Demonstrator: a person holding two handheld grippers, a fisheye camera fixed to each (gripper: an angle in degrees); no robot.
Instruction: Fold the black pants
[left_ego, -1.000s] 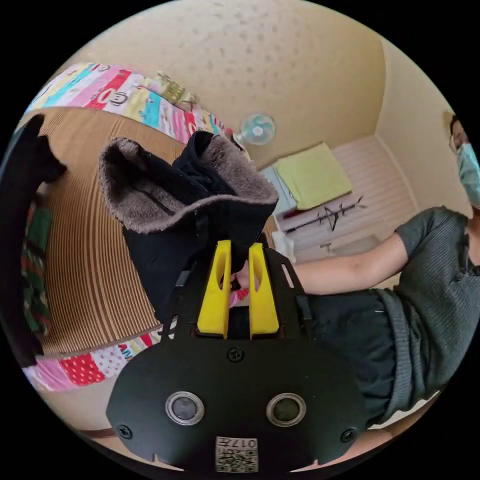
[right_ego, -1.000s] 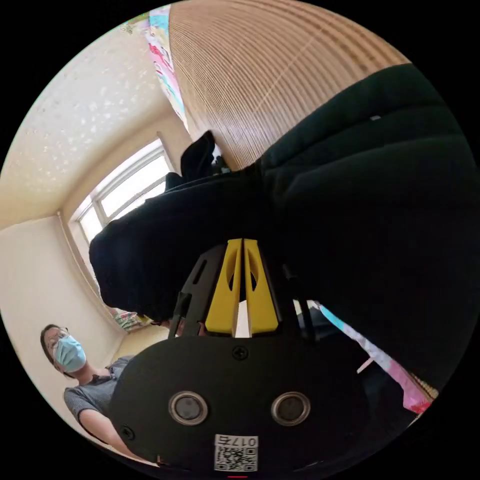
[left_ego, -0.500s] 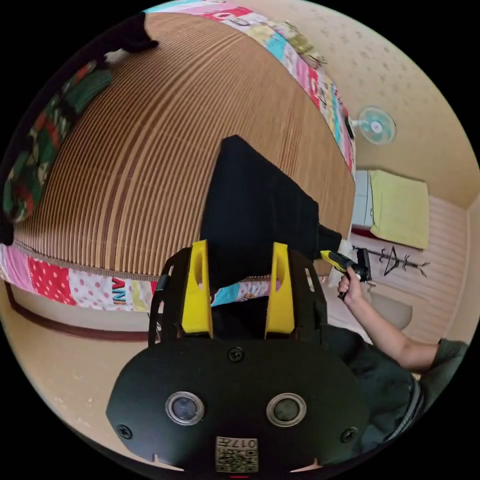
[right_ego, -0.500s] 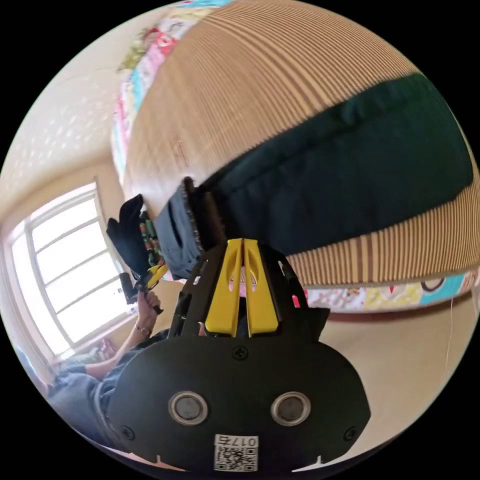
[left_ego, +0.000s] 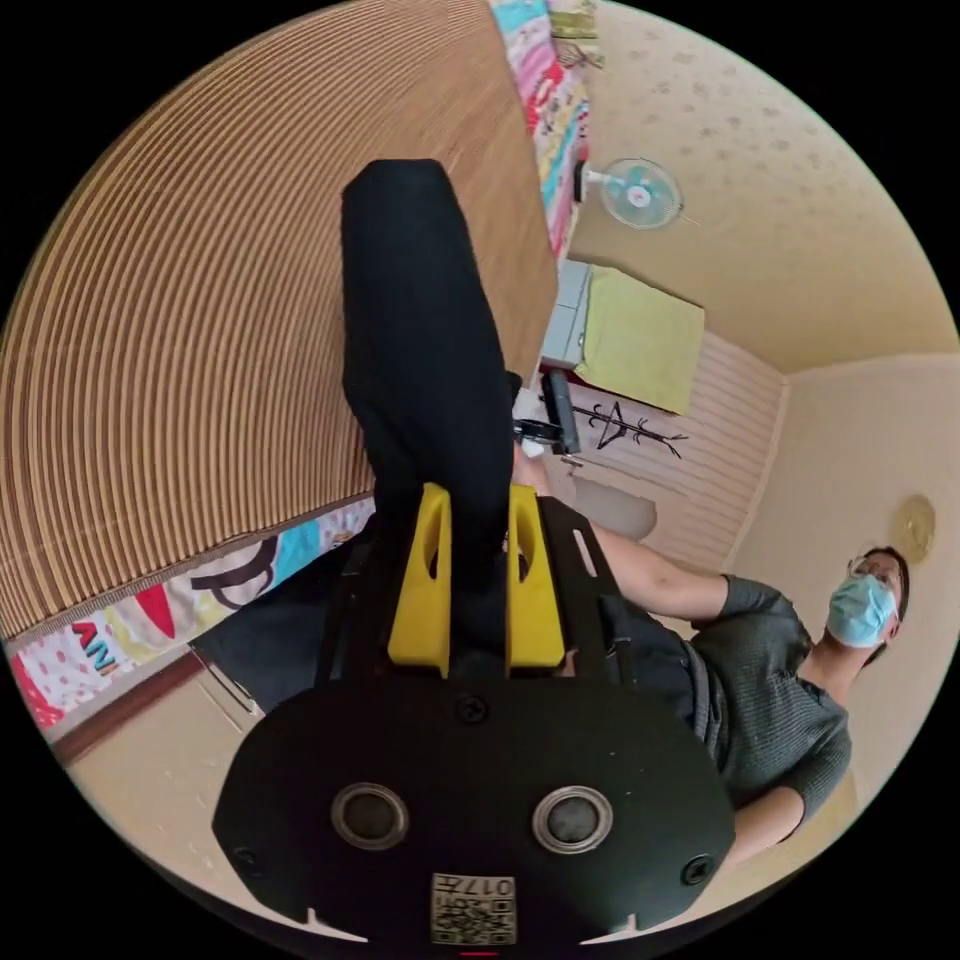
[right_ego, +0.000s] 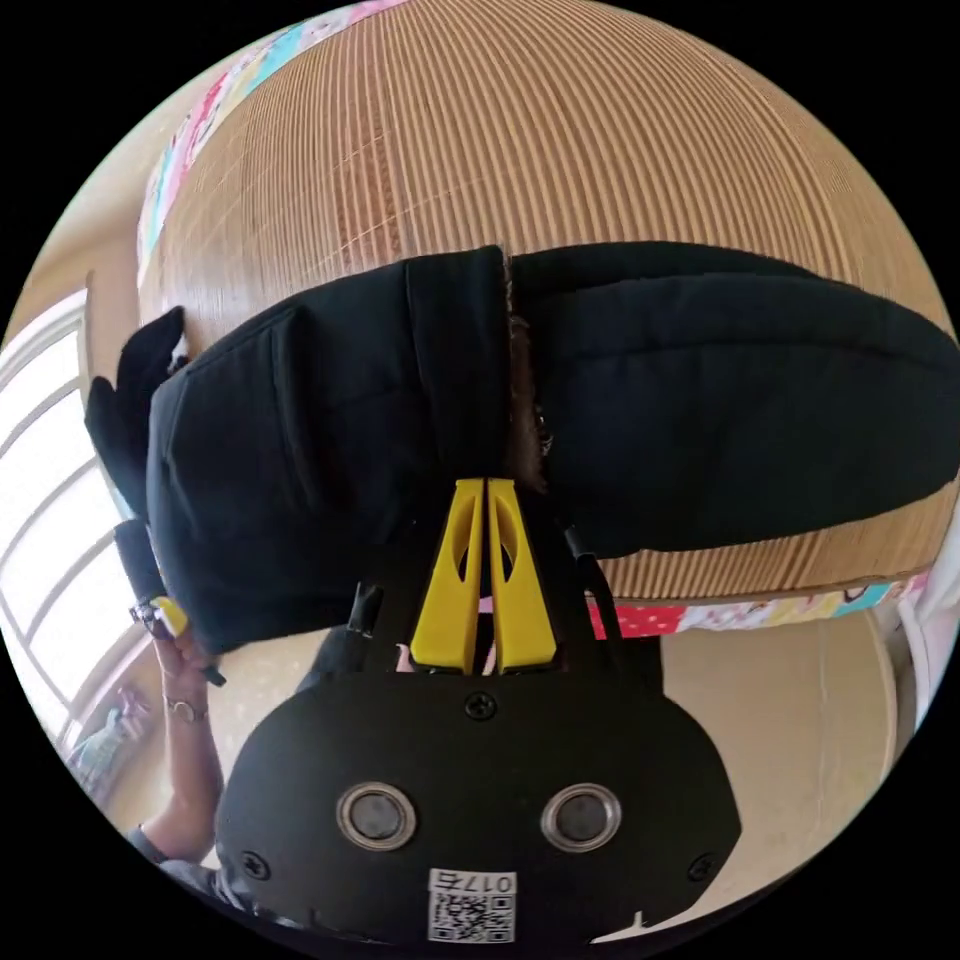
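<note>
The black pants (right_ego: 700, 400) lie folded in a thick band across the striped mat (right_ego: 520, 130); brown fleece lining (right_ego: 522, 400) peeks out at a seam. My right gripper (right_ego: 485, 483) is shut, its yellow tips pinching the band's near edge at that seam. In the left gripper view the pants (left_ego: 420, 300) stretch away over the mat, and my left gripper (left_ego: 478, 492) is shut on their near end, with black cloth between both jaws. A hand holds the left gripper (right_ego: 165, 612) at the pants' left end. The right gripper (left_ego: 558, 410) shows beyond the cloth.
The mat covers a bed with a colourful quilt (left_ego: 150, 620) along its edge. Another dark garment (right_ego: 130, 385) lies near the window (right_ego: 40, 480). A fan (left_ego: 640, 193), a yellow-green cloth (left_ego: 640, 340) and a coat rack (left_ego: 615, 425) stand by the wall. The person (left_ego: 780, 690) is beside the bed.
The left gripper's jaws, wide apart half a second ago, have closed on the pants' end. The right gripper stays shut on the cloth. Both views have rolled with the hands.
</note>
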